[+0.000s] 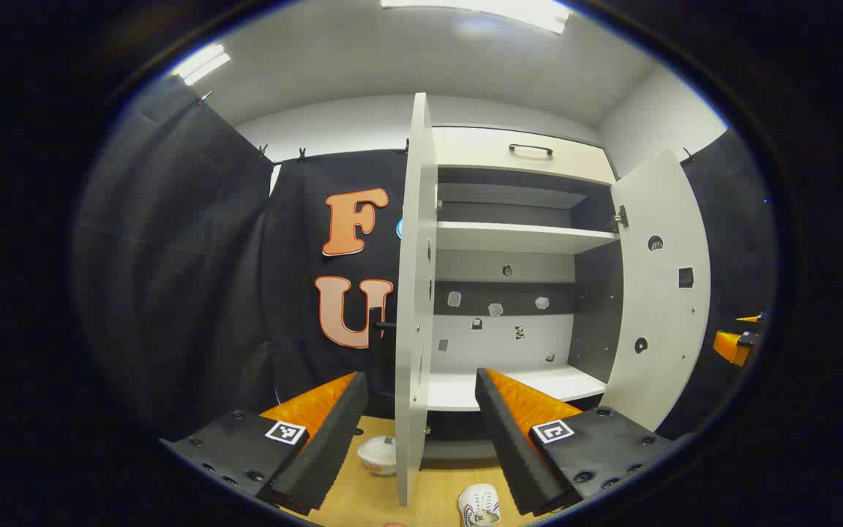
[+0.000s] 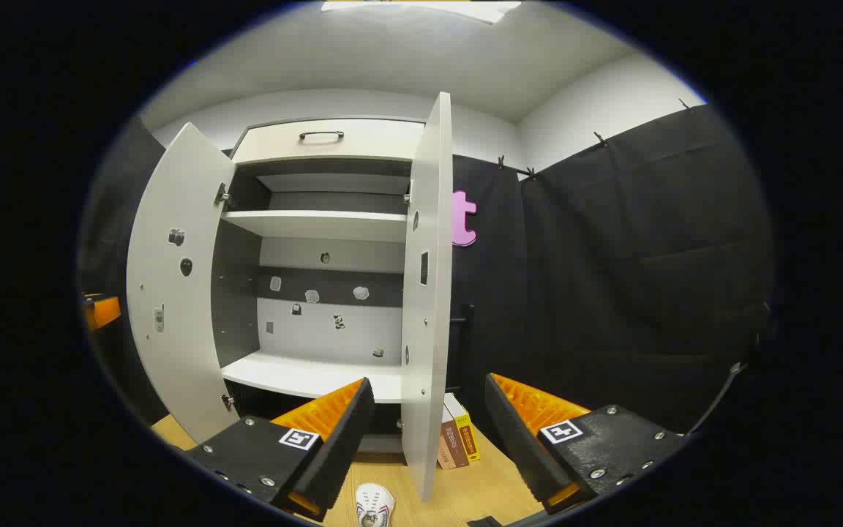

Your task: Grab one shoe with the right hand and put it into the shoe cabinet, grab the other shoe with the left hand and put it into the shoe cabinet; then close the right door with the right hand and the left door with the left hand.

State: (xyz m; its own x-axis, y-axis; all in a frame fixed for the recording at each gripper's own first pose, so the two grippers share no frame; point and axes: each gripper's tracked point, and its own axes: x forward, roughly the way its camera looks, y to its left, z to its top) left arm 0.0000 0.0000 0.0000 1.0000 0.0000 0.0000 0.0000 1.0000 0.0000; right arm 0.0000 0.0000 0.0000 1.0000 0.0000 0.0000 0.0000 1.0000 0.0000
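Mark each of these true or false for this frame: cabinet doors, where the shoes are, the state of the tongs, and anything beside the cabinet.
1. Both doors of the shoe cabinet are open. True.
2. A white shoe already sits on the lower shelf. False: it lies on the wooden floor in front of the cabinet; the lower shelf is bare.
3. The right tongs are shut on a shoe. False: their jaws stand apart with nothing between them.
4. The left tongs are open, with the left door edge-on ahead of them. True.
5. Books stand on the floor just right of the right door. True.
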